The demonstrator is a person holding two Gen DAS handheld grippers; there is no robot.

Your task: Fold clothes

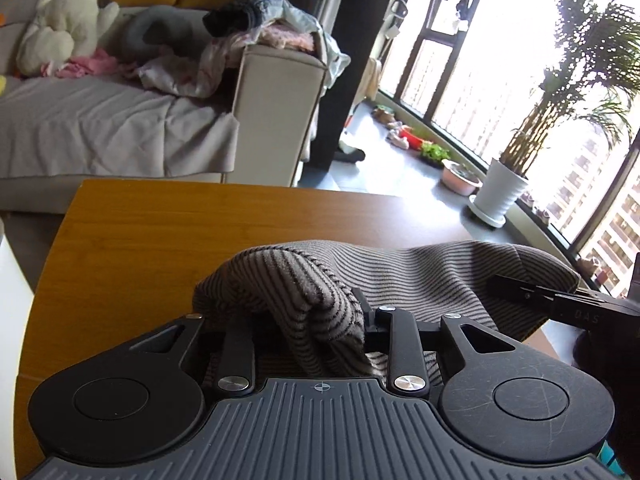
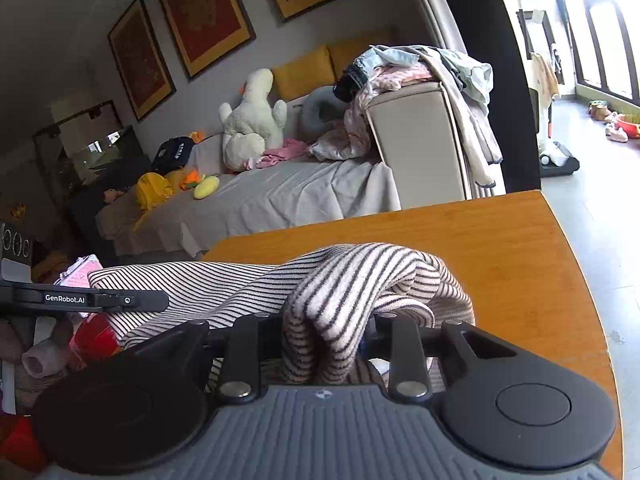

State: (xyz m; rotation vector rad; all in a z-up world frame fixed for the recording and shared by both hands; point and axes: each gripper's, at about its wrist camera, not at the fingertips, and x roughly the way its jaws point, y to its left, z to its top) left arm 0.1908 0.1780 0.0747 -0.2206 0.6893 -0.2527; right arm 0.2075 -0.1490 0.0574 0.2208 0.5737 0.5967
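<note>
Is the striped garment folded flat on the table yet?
No. The striped garment is bunched and partly lifted off the wooden table, with a wad pinched in the left gripper and another in the right gripper.

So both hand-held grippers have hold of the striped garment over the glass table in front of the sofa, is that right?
Not quite: the table is wooden, not glass, as the right wrist view shows. The rest holds: the left hand-held gripper and right hand-held gripper each pinch a bunch of the striped garment, with the sofa beyond.
</note>
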